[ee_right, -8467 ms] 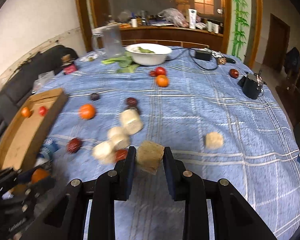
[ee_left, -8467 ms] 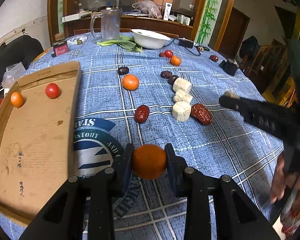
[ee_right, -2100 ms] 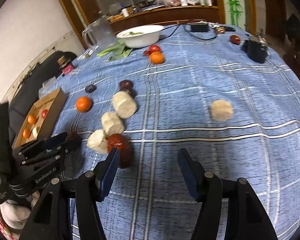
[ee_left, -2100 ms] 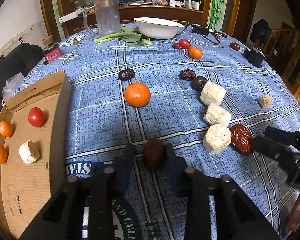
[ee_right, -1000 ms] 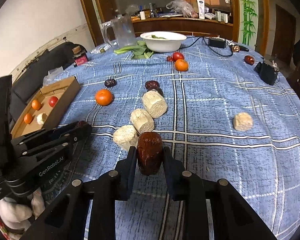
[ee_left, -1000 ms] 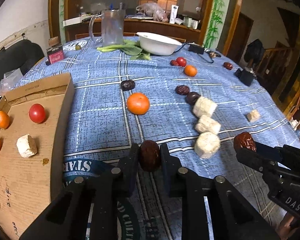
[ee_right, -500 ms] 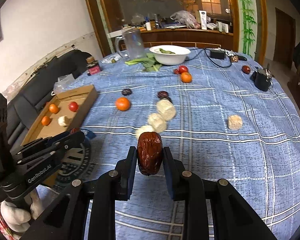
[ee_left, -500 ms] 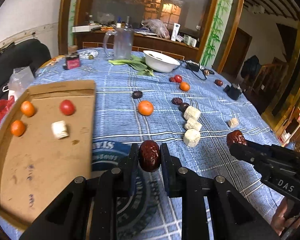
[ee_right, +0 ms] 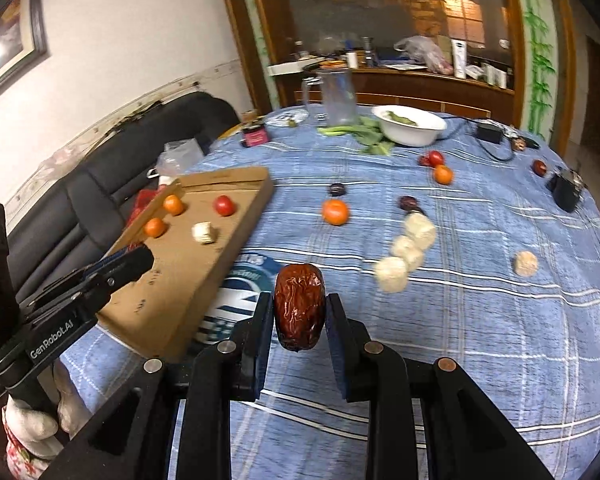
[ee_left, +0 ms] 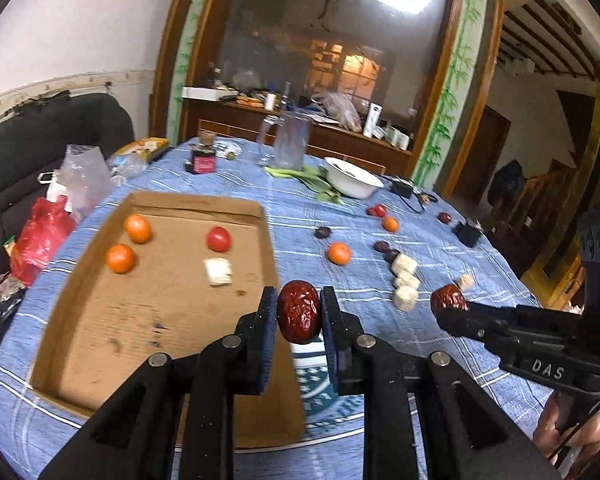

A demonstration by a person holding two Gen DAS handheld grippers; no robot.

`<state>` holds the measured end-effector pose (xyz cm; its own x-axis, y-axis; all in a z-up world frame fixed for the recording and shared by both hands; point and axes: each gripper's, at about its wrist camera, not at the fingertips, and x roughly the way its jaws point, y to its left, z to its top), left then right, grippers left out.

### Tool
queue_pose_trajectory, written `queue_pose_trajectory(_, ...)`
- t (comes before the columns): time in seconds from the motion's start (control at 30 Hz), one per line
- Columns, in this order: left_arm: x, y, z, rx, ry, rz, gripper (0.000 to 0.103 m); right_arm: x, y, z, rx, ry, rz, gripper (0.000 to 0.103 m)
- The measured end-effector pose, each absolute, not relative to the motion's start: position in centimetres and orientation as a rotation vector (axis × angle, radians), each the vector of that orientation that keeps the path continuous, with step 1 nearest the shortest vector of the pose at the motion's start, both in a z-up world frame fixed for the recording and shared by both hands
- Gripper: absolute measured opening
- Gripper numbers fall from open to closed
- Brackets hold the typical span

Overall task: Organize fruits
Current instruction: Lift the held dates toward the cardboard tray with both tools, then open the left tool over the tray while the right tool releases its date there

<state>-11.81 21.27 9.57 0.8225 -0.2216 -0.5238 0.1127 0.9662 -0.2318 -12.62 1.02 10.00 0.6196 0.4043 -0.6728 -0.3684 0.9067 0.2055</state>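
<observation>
The left gripper (ee_left: 299,312) is clamped on 1 red date (ee_left: 299,311), upright beside the cardboard tray (ee_left: 80,280). The right gripper (ee_right: 299,312), clamped on another date (ee_right: 299,306), is farther off, above the tabletop (ee_right: 500,340); the tray lies to its left.

The red date (ee_left: 299,311) is showing wrinkled, glossy skin, pinched by the left gripper (ee_left: 298,320) with its matt black plastic. The tray (ee_left: 60,320) is looking like plain brown cardboard, matt and scuffed. The tablecloth (ee_right: 500,320) is appearing as woven blue checked cloth
</observation>
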Motion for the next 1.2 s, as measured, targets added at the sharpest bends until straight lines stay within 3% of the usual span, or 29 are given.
queue_pose_trajectory(0.5,-4.7,31.9,6.8,-0.185,0.817,0.114,0.021,-6.8,12.6,8.3,0.012,0.919,0.66,0.029)
queue_pose_trajectory(0.8,-0.7,33.1,3.8,-0.187,0.987,0.139,0.021,-2.9,17.5,4.8,-0.035,1.038,0.667,0.029)
queue_pose_trajectory(1.2,0.1,33.8,2.6,-0.175,1.025,0.179,0.021,-1.6,19.6,3.0,-0.091,1.081,0.645,0.029)
